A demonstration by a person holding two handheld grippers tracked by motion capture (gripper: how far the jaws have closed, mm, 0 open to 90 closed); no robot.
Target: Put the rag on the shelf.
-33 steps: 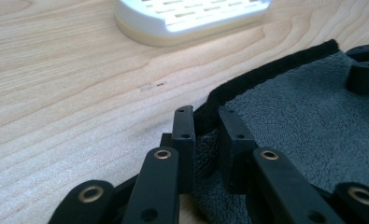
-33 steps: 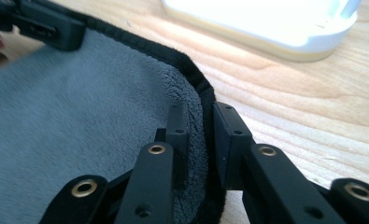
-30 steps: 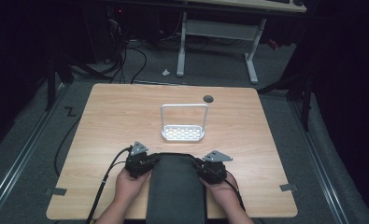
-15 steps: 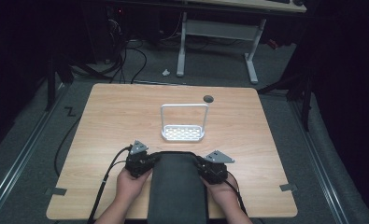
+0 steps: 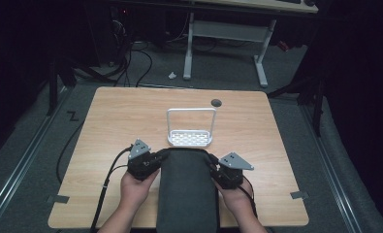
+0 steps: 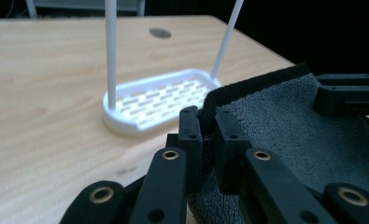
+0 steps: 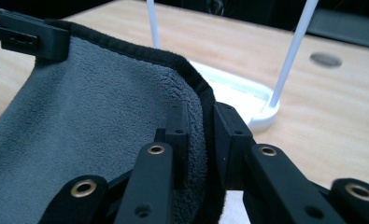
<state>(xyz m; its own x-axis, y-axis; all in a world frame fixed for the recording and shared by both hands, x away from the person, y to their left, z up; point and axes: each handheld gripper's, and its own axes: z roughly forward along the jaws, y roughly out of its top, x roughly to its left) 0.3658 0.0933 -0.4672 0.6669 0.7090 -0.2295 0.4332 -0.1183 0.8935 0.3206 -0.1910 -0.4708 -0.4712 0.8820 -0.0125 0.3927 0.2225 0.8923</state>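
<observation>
A dark grey towel lies between the person's hands at the near edge of the wooden table. My left gripper is shut on the towel's far left corner, and its jaws pinch the black hem. My right gripper is shut on the far right corner, with the hem pressed between its jaws. The towel's far edge hangs slightly above the table between them. A white slotted rack with a tall hoop stands just beyond the towel.
A round dark grommet sits in the table near its far edge. Bare wood spreads left and right of the rack. Cables trail from both grippers off the near edge. A white desk frame and floor cables lie beyond the table.
Both hands have risen a little, lifting the towel's far edge off the table. The rack has not moved.
</observation>
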